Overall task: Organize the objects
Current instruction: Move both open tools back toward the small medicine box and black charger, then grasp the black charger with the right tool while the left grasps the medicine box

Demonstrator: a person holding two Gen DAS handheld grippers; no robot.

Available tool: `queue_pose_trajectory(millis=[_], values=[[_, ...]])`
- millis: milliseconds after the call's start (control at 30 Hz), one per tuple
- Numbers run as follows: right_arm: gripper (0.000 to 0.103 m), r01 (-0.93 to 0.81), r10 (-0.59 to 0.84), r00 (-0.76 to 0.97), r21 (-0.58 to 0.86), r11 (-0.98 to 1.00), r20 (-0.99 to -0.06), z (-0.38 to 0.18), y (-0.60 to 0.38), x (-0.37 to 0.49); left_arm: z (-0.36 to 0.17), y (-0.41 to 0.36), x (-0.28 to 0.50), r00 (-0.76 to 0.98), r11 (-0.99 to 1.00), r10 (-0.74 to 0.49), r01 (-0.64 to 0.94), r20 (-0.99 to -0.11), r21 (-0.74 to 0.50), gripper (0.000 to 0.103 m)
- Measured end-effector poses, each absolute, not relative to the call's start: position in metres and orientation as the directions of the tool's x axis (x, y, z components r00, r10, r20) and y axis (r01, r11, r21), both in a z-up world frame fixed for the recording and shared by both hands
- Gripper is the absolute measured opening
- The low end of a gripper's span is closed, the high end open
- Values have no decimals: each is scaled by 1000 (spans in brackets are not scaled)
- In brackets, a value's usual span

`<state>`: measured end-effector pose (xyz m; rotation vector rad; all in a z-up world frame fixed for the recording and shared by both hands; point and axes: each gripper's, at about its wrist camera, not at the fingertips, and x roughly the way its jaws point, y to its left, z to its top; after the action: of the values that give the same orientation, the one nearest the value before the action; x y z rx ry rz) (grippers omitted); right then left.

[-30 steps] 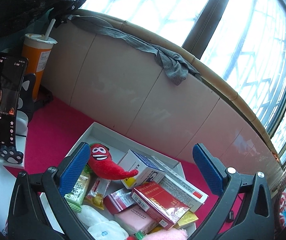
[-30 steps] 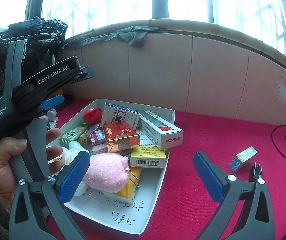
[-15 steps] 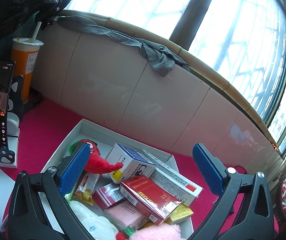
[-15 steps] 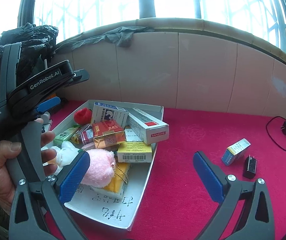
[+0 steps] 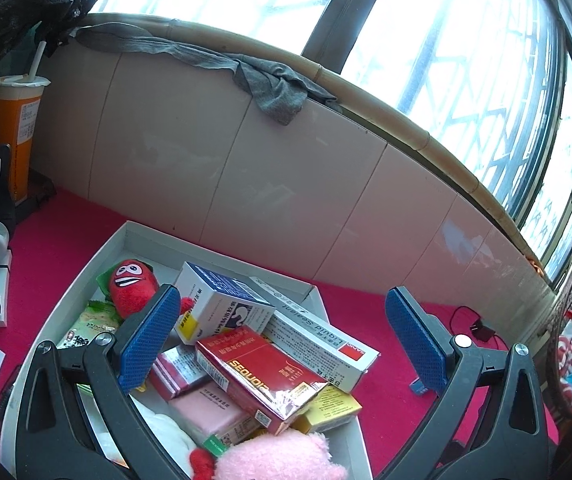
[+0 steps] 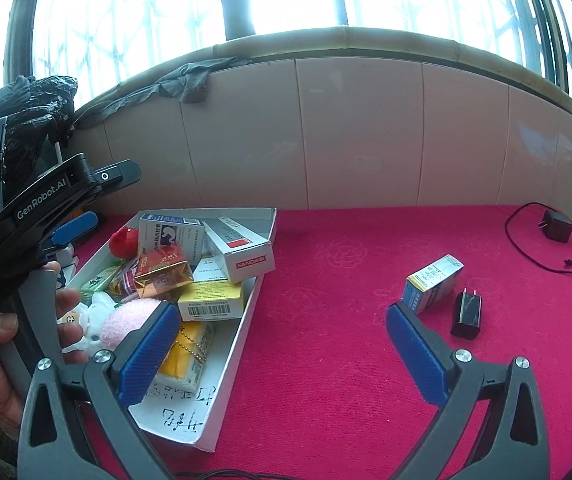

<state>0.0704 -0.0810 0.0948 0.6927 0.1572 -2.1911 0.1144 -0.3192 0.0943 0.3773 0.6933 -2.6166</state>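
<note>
Rightward shift of both claws since the earlier frames, bringing the small blue box (image 6: pixel 433 283) nearer.
Left claw (image 5: pixel 281 344) and right claw (image 6: pixel 281 354) gape empty; white tray (image 6: pixel 245 320) holds boxes on the red surface (image 6: pixel 346 320).

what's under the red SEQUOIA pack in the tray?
The red pack lies on a pink box, a smaller red-and-silver box and a yellow box in the white tray. Anything below those is covered.
</note>
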Motion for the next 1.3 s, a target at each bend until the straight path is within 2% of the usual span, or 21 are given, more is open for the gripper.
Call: queue_pose_trajectory(millis=[633,800,967,1033,1167,1267,1300], values=[[103,562,-545,-642,153,-813,-539,87,-6,11,91,-298,98,-888,-841,-266,404,-376,-360,103],[103,467,-420,-672,92,-880,-609,68,9,-23,87,-291,94,-884,-852,-257,398,-391,-339,103],[102,460,-360,-643,34,-887,-676,47,2,-46,83,-288,88,-879,-864,-239,386,-412,-324,103],[95,461,-350,-649,16,-887,-675,44,-3,-48,82,-286,86,-879,-868,-228,379,-420,-322,103],[86,488,-330,-615,-18,-873,-716,34,-22,-57,83,-279,82,-878,-886,-214,359,-428,-294,103],[69,481,-303,-594,-27,-876,-745,29,-29,-68,85,-267,79,-878,-910,-213,338,-429,-240,103],[59,481,-300,-579,-21,-876,-758,27,-32,-73,85,-263,78,-877,-917,-213,332,-431,-222,103]])
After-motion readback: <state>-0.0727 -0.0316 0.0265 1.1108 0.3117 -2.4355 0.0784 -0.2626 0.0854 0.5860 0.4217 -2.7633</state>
